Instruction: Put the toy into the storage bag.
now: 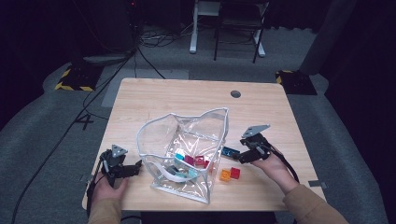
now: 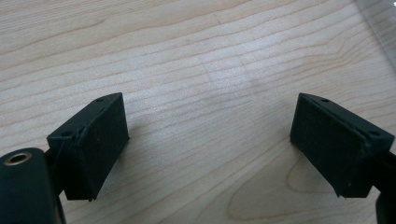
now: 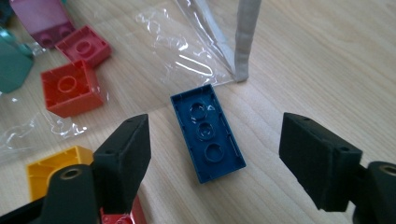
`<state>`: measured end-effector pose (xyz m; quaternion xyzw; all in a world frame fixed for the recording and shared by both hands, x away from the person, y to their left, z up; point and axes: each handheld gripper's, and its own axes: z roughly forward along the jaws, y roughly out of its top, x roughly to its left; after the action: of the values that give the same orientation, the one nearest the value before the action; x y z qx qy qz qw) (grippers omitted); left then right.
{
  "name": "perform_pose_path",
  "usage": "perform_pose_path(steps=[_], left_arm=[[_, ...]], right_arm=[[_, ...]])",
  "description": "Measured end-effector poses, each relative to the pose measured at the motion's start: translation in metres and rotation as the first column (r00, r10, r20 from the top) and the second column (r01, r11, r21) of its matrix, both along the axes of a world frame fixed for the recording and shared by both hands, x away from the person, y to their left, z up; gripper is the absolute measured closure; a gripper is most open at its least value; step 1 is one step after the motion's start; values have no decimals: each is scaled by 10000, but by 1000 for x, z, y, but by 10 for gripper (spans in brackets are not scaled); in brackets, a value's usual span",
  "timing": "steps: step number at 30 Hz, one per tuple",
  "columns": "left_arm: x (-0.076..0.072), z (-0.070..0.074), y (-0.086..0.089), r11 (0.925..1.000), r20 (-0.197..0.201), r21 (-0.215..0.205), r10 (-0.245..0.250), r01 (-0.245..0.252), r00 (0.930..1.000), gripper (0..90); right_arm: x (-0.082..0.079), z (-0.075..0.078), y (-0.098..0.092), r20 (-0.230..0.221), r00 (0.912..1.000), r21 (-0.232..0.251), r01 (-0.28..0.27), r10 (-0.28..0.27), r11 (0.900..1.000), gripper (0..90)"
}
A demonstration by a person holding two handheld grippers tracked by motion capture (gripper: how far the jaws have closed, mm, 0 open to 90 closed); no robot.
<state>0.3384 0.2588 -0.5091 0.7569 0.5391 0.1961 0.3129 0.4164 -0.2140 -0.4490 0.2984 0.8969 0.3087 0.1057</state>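
A clear plastic bag [image 1: 187, 140] with grey trim stands open in the middle of the wooden table [image 1: 187, 93], with several coloured bricks inside. A dark blue brick [image 3: 208, 133] lies hollow side up on the wood just outside the bag's corner [image 3: 243, 56]; the high view shows the blue brick [image 1: 230, 152] too. My right gripper [image 3: 217, 128] hangs low over it, jaws open on either side and not touching it. The right gripper [image 1: 243, 156] sits right of the bag. My left gripper [image 2: 210, 121] is open over bare wood, and this left gripper [image 1: 135, 167] rests left of the bag.
An orange-yellow brick [image 1: 225, 175] and a red brick [image 1: 235, 172] lie on the table near my right gripper. Through the plastic I see a red brick [image 3: 70, 88] and a pink one [image 3: 84, 45]. A round hole [image 1: 236, 94] sits near the table's far edge.
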Motion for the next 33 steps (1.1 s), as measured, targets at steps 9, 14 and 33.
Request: perform_pose_path(steps=[9,14,33], left_arm=[[0,0,0,10000,4,-15,17,-17,10000,117],[0,0,0,10000,6,-12,24,-24,10000,117],[0,0,0,10000,-3,-1,22,-22,10000,117]], right_arm=[[8,-16,6,-608,9979,-529,-255,223,9983,345],[10,-23,9,-807,9959,-720,-456,398,9964,412],[-1,10,-1,-1252,9903,-129,-629,608,9979,589]])
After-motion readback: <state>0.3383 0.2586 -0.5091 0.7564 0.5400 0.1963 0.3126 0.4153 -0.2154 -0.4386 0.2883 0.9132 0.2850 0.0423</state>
